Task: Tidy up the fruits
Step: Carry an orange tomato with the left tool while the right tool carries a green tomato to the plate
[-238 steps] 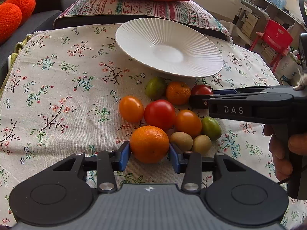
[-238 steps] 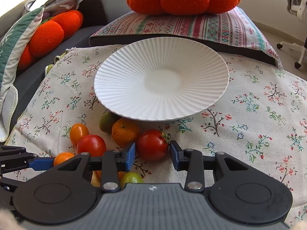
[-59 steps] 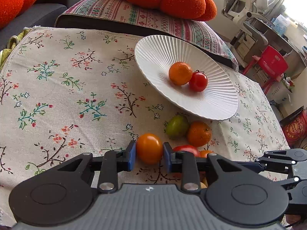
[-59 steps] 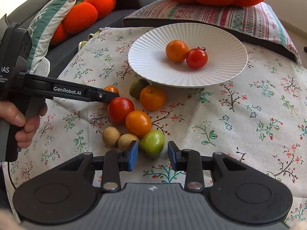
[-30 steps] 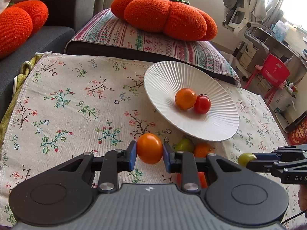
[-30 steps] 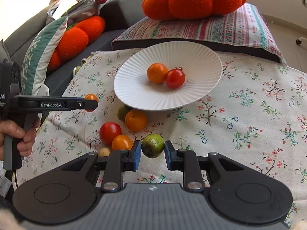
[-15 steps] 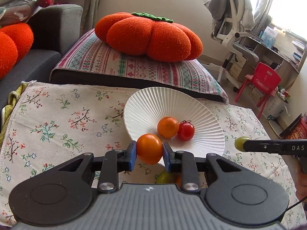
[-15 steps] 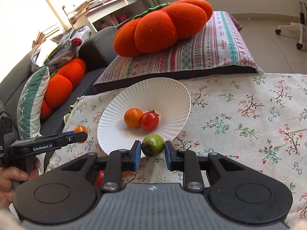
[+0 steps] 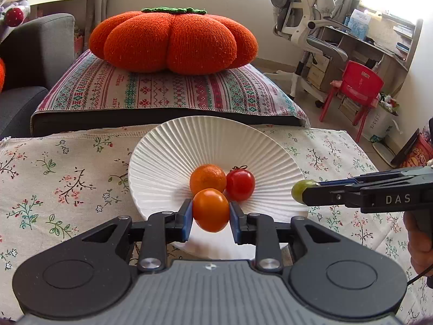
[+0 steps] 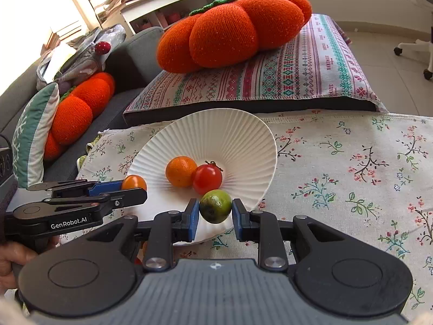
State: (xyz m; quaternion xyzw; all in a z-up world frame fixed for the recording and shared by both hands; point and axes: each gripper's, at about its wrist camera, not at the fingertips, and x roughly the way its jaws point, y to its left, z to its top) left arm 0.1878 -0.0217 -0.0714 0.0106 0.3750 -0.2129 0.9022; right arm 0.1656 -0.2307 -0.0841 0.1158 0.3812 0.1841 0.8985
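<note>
A white ribbed plate [image 9: 173,149] [image 10: 243,140] lies on the floral cloth and holds an orange mandarin [image 9: 207,178] [image 10: 180,171] and a red tomato [image 9: 240,184] [image 10: 207,179]. My left gripper [image 9: 211,213] is shut on an orange tomato [image 9: 211,210] [image 10: 134,182], held above the plate's near rim. My right gripper [image 10: 215,210] is shut on a green lime [image 10: 215,206] [image 9: 299,191], over the plate's near right edge. Each gripper shows in the other's view, coming in from the side.
A striped cushion [image 9: 167,89] with a knitted orange pumpkin pillow [image 9: 173,43] lies just behind the plate. A grey sofa with more pillows [image 10: 78,108] stands on the left. A red chair [image 9: 357,84] and an office chair stand on the floor at right.
Both grippers have carried their fruit forward from the pile to above the plate's near edge. The remaining fruits have dropped out of view beneath the grippers.
</note>
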